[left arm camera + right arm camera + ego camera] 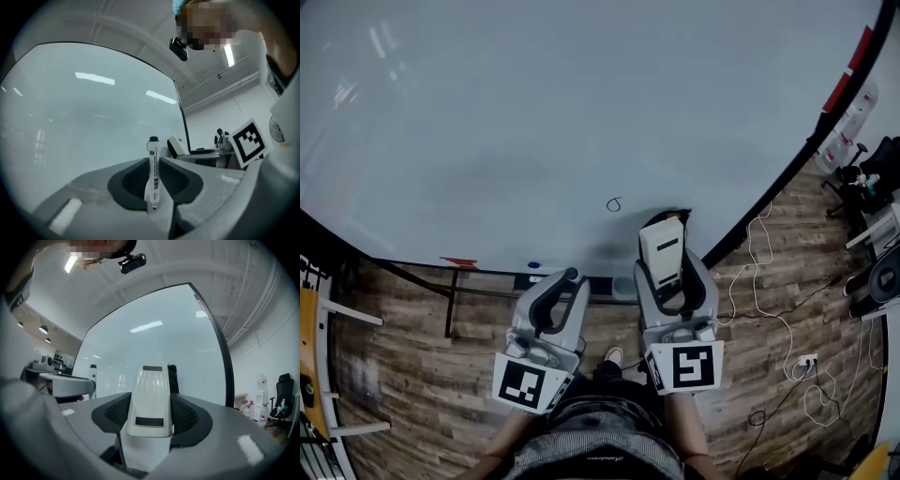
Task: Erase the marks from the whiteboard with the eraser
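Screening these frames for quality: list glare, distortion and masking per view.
Head view: dim, the whiteboard bowed by the lens, faint glare top left. Left gripper view: fisheye with black corners, ceiling-light streaks on the whiteboard, mosaic patch up top, marker sharp. Right gripper view: same fisheye, eraser sharp.

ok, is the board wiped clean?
No, not clean: one small looped mark sits on the whiteboard, near the eraser in the right tool.

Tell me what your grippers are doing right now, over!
Left gripper shut on marker. Right gripper shut on eraser, near the whiteboard. One small loop mark left of the eraser, not yet wiped. Nothing between them.
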Action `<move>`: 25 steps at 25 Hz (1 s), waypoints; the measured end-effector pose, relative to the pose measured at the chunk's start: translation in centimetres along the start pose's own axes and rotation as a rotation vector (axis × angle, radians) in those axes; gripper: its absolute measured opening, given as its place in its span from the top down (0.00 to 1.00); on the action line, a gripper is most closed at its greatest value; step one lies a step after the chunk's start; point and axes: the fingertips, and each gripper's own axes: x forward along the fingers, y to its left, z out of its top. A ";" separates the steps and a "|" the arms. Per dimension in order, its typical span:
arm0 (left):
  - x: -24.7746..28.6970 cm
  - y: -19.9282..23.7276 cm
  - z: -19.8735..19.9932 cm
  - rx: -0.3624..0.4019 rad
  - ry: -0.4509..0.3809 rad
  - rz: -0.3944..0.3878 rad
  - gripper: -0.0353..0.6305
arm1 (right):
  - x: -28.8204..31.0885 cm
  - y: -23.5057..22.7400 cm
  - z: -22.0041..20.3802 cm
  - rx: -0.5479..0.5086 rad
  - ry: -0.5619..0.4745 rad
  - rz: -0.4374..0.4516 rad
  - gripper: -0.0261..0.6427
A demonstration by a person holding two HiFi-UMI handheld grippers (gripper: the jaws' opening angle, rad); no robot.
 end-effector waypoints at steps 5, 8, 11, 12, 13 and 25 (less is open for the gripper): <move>2.7 1.5 -0.9 0.014 -0.007 -0.005 0.84 | 2.7 -1.0 0.6 -0.080 -0.017 -0.030 0.57; 3.7 2.3 -0.6 0.021 -0.022 -0.019 0.84 | 3.6 -1.0 1.4 -0.118 -0.029 -0.057 0.57; 4.3 3.1 -0.6 0.014 -0.014 -0.042 0.84 | 4.5 -1.1 1.3 -0.124 -0.020 -0.089 0.57; 4.4 3.5 -0.6 0.009 -0.016 -0.054 0.84 | 4.8 -1.0 1.2 -0.123 -0.015 -0.102 0.57; 4.5 3.8 -0.5 0.005 -0.019 -0.068 0.84 | 5.2 -0.9 1.1 -0.120 -0.013 -0.114 0.57; 4.7 6.1 -0.3 -0.015 -0.025 -0.216 0.84 | 6.8 -0.2 0.9 -0.111 0.008 -0.224 0.58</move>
